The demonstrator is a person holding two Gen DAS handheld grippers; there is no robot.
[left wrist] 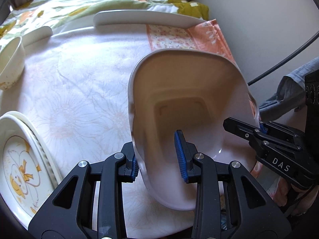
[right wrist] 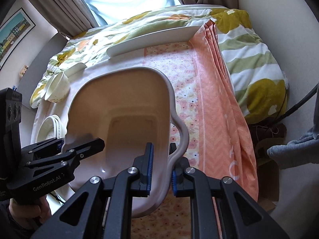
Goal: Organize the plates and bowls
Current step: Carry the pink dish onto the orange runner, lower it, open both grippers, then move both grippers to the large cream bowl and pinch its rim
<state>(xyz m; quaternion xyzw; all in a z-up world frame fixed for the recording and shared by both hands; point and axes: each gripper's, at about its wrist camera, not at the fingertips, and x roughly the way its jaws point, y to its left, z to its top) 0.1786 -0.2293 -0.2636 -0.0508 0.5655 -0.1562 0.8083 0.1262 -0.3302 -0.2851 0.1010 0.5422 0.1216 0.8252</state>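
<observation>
A large deep white bowl (left wrist: 189,91) with a wavy rim and a squarish bottom hangs tilted over the cloth-covered table (left wrist: 79,99). My left gripper (left wrist: 157,161) is shut on its near-left rim, one blue pad inside the wall and one outside. My right gripper (right wrist: 161,169) is shut on the opposite rim of the bowl (right wrist: 127,103) in the same way. Each gripper shows in the other's view: the right gripper (left wrist: 259,128) at the bowl's right edge, the left gripper (right wrist: 79,145) at its left edge.
A stack of plates (left wrist: 20,159) with a yellow duck picture lies at the near left. A small bowl (left wrist: 12,63) stands at the far left. Flat white plates (left wrist: 147,18) lie along the table's far edge, a flowered quilt (right wrist: 249,45) behind. A wall and a cable (left wrist: 279,59) are at right.
</observation>
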